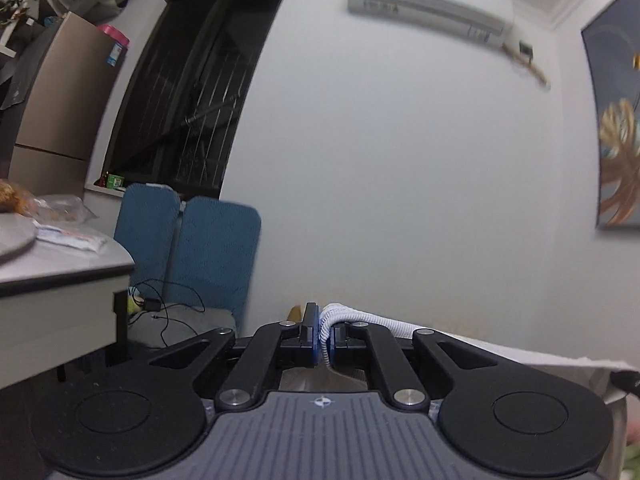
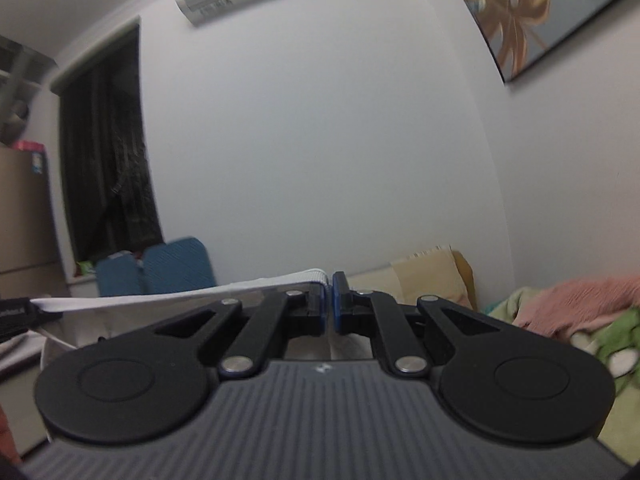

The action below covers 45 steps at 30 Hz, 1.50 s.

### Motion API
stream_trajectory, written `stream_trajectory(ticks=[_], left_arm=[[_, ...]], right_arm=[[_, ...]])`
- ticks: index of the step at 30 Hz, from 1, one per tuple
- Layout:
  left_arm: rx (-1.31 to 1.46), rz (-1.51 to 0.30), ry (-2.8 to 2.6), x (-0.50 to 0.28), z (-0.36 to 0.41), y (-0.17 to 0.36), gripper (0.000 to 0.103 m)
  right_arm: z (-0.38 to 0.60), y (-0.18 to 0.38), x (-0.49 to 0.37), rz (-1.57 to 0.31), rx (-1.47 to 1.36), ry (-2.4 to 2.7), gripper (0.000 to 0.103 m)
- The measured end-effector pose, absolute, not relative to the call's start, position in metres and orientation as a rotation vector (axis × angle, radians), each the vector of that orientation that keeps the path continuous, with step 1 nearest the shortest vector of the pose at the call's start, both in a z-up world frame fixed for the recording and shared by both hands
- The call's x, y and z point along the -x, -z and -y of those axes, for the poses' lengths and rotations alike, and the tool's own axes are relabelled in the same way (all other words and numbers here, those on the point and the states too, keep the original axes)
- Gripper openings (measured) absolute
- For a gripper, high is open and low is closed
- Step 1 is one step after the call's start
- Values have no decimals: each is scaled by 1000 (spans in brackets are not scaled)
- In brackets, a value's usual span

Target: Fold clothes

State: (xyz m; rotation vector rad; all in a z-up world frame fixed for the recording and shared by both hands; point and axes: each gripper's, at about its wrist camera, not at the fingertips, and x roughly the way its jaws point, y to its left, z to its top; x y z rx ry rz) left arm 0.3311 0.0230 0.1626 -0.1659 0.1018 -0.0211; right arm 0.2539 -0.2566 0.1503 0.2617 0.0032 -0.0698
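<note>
Both grippers are raised and face the white wall. My left gripper (image 1: pixel 322 334) is shut on the ribbed edge of a white garment (image 1: pixel 384 322), which stretches taut to the right toward the other gripper. My right gripper (image 2: pixel 329 300) is shut on the same white garment (image 2: pixel 180 294), whose edge runs left to the left gripper's tip at the frame edge (image 2: pixel 16 314). The rest of the cloth hangs below, mostly hidden behind the gripper bodies.
A grey table (image 1: pixel 60 268) with a plate and packets stands at the left. Blue chair backs (image 1: pixel 216 248) stand by the dark window. A pink and green pile of clothes (image 2: pixel 576 312) lies at the right. An air conditioner (image 1: pixel 428 4) hangs on the wall.
</note>
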Motion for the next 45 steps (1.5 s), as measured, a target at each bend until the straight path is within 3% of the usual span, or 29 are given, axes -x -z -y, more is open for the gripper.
stream_trajectory(ticks=[6, 13, 16, 17, 18, 19, 20, 21, 22, 23, 30, 36, 45], left_arm=[[132, -228, -11, -492, -7, 0, 6], [111, -433, -27, -605, -4, 147, 6], [111, -523, -20, -629, -3, 180, 14], [115, -546, -20, -634, -5, 186, 23], [111, -571, -18, -634, -5, 189, 40], [106, -597, -15, -634, -5, 191, 49], [98, -624, -9, -631, -5, 190, 65], [92, -643, 8, -625, -7, 184, 76], [87, -659, 28, -618, -9, 177, 81], [82, -674, 47, -611, -11, 170, 84], [110, -654, 56, -525, -46, 110, 91], [149, -602, 52, -409, -67, 59, 93], [140, -566, 29, -259, -68, 45, 93]], right_arm=[[256, -14, -390, -138, -212, 100, 7], [257, 127, -525, -314, -172, 104, 7], [263, 155, -551, -420, -200, 65, 9], [264, 160, -559, -466, -215, 45, 11], [266, 159, -561, -499, -232, 27, 13], [267, 158, -563, -531, -249, 10, 19], [269, 157, -564, -563, -266, -8, 37], [270, 155, -566, -595, -283, -26, 46], [271, 154, -568, -627, -300, -44, 64], [269, 149, -555, -624, -296, -47, 75], [254, 115, -467, -604, -268, -61, 77], [242, 85, -392, -587, -244, -74, 77], [223, 47, -275, -566, -200, -91, 77]])
